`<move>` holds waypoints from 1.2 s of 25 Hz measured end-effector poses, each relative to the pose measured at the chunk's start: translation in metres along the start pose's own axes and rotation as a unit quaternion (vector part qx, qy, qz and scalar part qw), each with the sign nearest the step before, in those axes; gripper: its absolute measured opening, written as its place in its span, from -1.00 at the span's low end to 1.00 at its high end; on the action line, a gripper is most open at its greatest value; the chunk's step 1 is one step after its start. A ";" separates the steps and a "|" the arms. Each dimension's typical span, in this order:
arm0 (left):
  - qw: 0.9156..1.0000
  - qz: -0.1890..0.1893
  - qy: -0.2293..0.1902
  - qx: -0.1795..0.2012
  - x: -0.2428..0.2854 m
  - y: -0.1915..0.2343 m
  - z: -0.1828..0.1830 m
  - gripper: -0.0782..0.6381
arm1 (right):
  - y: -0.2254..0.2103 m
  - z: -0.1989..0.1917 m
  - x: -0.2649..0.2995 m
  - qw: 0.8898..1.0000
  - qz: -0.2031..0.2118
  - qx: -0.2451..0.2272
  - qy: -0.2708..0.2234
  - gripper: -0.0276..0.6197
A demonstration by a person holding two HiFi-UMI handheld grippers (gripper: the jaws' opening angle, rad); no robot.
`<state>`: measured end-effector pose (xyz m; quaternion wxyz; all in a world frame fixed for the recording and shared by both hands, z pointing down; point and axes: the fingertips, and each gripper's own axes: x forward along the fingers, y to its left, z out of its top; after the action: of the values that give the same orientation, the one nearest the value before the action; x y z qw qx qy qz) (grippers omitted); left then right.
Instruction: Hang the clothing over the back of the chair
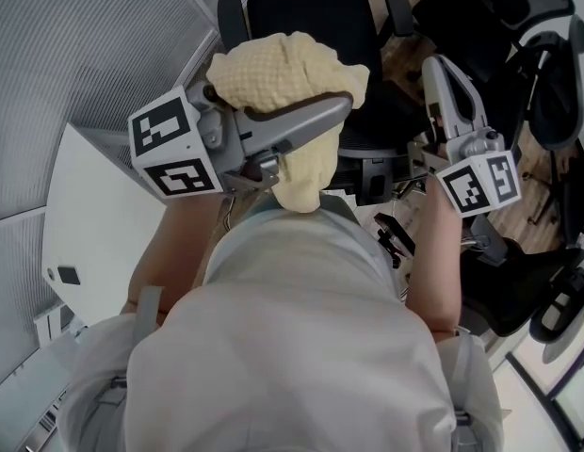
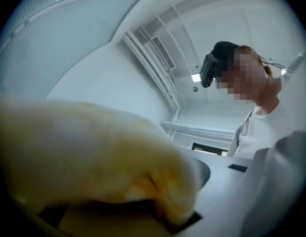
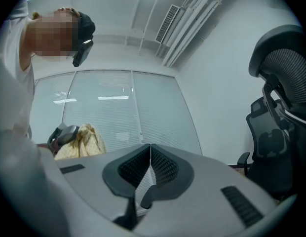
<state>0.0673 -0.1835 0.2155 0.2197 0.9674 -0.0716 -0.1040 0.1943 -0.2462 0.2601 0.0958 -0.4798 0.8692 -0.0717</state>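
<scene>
A yellow knitted piece of clothing (image 1: 287, 69) is bunched up and hangs from my left gripper (image 1: 330, 111), which is shut on it. It is held above the back of a black office chair (image 1: 311, 17) directly in front of me. In the left gripper view the clothing (image 2: 94, 152) fills the lower left and hides the jaws. My right gripper (image 1: 441, 69) is to the right of the chair, shut, with nothing in it. The right gripper view shows its pads (image 3: 150, 157) pressed together, with the clothing (image 3: 84, 142) far off to the left.
Other black office chairs (image 1: 556, 83) crowd the right side, their bases (image 1: 527, 290) near my right arm. One with a headrest (image 3: 276, 132) stands to the right of the right gripper. A white desk (image 1: 94, 224) and a glass wall with blinds (image 1: 85, 45) lie on the left.
</scene>
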 end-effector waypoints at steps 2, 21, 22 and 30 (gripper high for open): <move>0.998 0.008 0.004 -0.063 -0.001 0.013 -0.022 -0.43 | 0.000 -0.001 0.000 1.000 -0.001 0.002 0.001 -0.85; 0.985 0.052 0.129 -0.105 -0.007 0.018 -0.122 -0.40 | 0.017 -0.011 0.000 1.000 0.017 0.010 0.014 -0.85; 0.984 0.055 0.136 -0.097 -0.007 0.017 -0.126 -0.39 | 0.018 -0.012 0.000 1.000 0.020 0.010 0.015 -0.85; 0.976 0.034 0.185 -0.108 -0.011 -0.007 -0.147 -0.36 | 0.028 -0.015 0.001 0.999 0.038 0.015 0.025 -0.85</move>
<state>0.0916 -0.1154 0.3440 0.3361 0.9373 -0.0507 0.0769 0.1670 -0.2316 0.2687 0.0844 -0.4427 0.8878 -0.0932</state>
